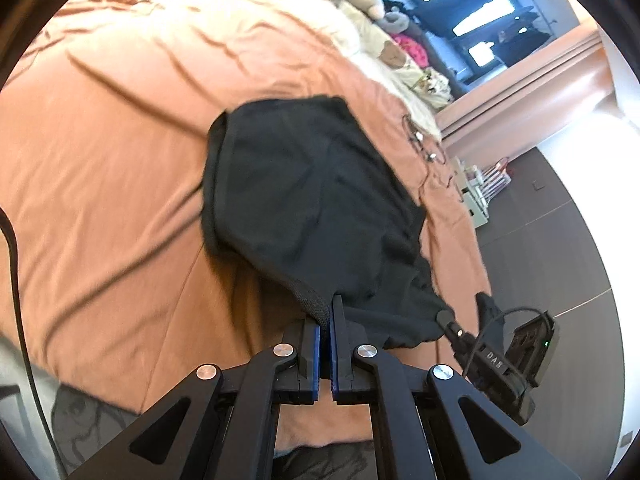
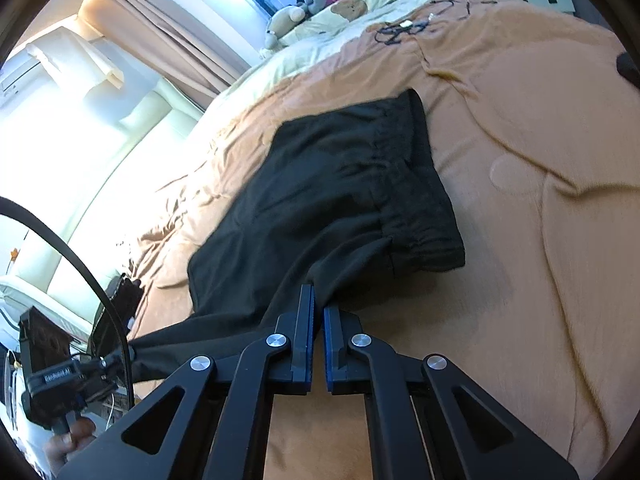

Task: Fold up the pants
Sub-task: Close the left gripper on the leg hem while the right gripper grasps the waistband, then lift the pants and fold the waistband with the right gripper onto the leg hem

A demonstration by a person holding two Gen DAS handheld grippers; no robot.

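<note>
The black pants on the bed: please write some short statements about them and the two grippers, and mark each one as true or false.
1. The left gripper is shut on the black pants. True.
2. The right gripper is open and holds nothing. False: its jaws are closed on the pants' fabric.
3. The pants lie on an orange blanket. True.
4. The pants are fully lifted off the bed. False: most of the fabric rests on the blanket; only the gripped end is raised.
5. Stuffed toys sit at the far end of the bed. True.
6. The pants are blue jeans. False: they are plain black.
</note>
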